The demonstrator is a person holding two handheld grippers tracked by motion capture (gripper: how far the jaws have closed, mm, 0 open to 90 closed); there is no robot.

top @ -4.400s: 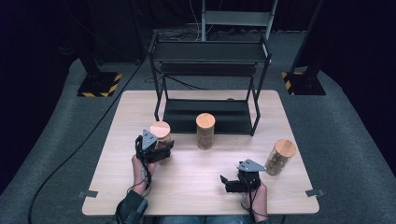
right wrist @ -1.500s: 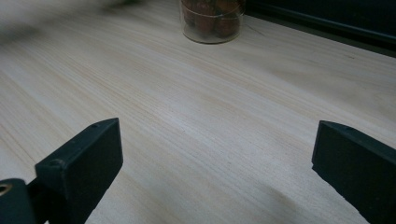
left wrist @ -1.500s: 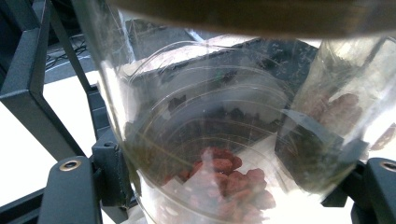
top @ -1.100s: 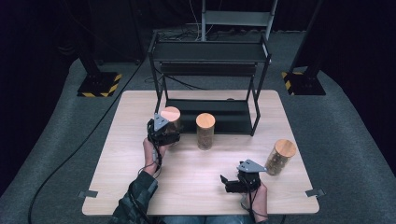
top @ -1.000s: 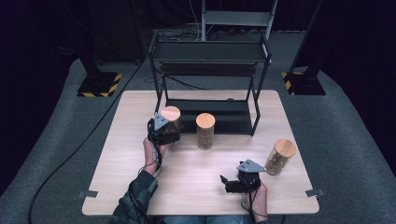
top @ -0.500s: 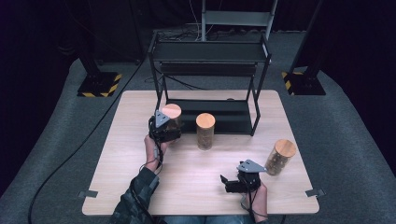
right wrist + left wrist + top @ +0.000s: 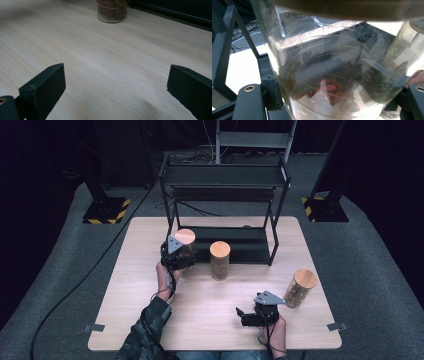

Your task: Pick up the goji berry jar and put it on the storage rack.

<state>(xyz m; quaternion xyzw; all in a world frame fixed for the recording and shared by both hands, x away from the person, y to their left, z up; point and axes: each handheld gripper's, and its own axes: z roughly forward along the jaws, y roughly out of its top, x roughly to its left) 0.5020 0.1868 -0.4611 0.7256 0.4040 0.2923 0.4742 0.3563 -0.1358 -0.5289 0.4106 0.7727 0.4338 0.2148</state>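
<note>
High view: left tool (image 7: pixel 181 256) clamps jar (image 7: pixel 185 240) beside black rack (image 7: pixel 225 175).

A light wooden table (image 7: pixel 150 320) carries a black metal shelf rack (image 7: pixel 225 180) at its far middle. Just in front of the rack's low shelf stands a clear jar with a wooden lid (image 7: pixel 220 260), upright on the tabletop. A second lidded jar (image 7: pixel 299 288) stands well to the right of the rack, near the table's right edge, slightly tilted in this view.
</note>
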